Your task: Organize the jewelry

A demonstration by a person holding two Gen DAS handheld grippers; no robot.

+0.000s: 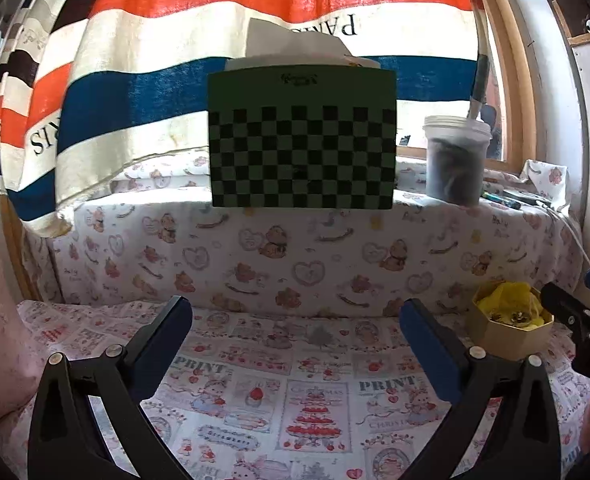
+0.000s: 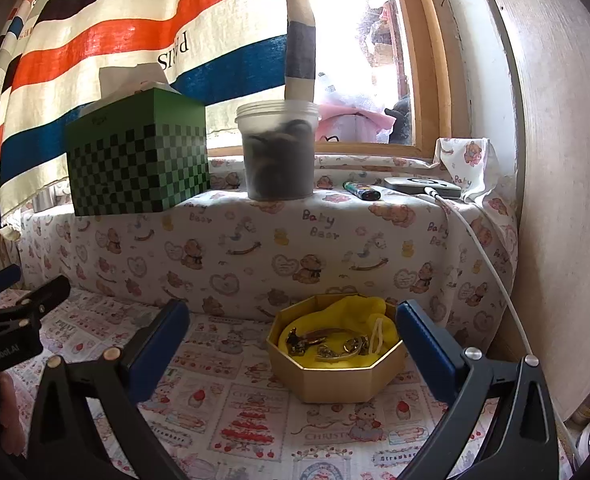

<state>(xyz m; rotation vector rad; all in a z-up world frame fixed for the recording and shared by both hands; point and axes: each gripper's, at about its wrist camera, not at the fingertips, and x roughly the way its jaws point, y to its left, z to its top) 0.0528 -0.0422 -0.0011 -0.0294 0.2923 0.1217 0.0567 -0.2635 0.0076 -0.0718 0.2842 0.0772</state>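
The right gripper (image 2: 293,344) hangs low over the printed cloth (image 2: 255,420) with its blue-padded fingers (image 2: 157,350) spread wide and nothing between them. The gold octagonal box (image 2: 335,376) sits just ahead of it, nearer the right-hand finger. Inside the box, gold-coloured jewelry (image 2: 331,344) lies tangled on a crumpled yellow cloth (image 2: 355,308); the separate pieces cannot be told apart.

The left gripper (image 1: 295,336) is also spread wide and empty, well to the left of the box (image 1: 507,336), which shows at the right edge of its view with the other gripper's dark fingers reaching in beside it.

Behind the box the cloth, printed with bears and hearts, rises up over a ledge (image 2: 335,216). Up on that ledge, left of the box, stands a green checkered tissue box (image 2: 139,160) with a tissue sticking out. Straight above the box is a clear plastic tub (image 2: 277,152) of dark contents that are too dim to name. To the right of the tub lie a lighter (image 2: 361,191) and a flat grey device (image 2: 421,188) with a white cable (image 2: 483,248) running down. A striped towel (image 2: 115,40) hangs behind, partly covering a wood-framed window (image 2: 427,80) whose bright glare washes out the outside.
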